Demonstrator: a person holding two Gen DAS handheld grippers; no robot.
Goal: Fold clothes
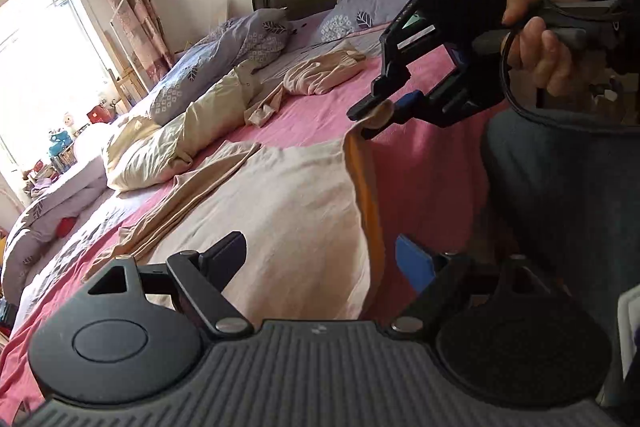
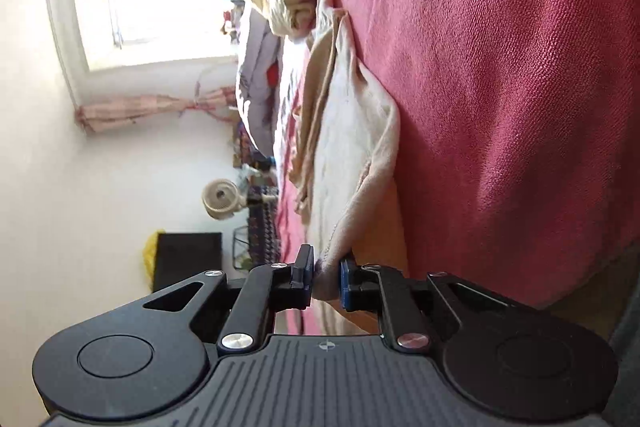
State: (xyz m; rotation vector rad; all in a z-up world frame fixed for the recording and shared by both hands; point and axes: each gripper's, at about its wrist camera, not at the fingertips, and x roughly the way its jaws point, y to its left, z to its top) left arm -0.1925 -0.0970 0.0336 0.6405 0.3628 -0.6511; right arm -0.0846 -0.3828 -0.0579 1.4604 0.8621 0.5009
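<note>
Blown-out daylight from the window point(image 1: 44, 67) (left), fisheye-bent edges, mild softness.

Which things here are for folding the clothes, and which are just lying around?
For the folding:
- cream garment, spread flat on the pink bedspread
- right tongs, pinching its corner
- left tongs, open above it

Just lying about:
- crumpled pinkish garment
- yellowish pillow
- purple quilt
- fan

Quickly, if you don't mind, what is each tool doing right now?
Left tool: open, holding nothing, over the cream garment.
Right tool: shut on a corner of the cream garment.
</note>
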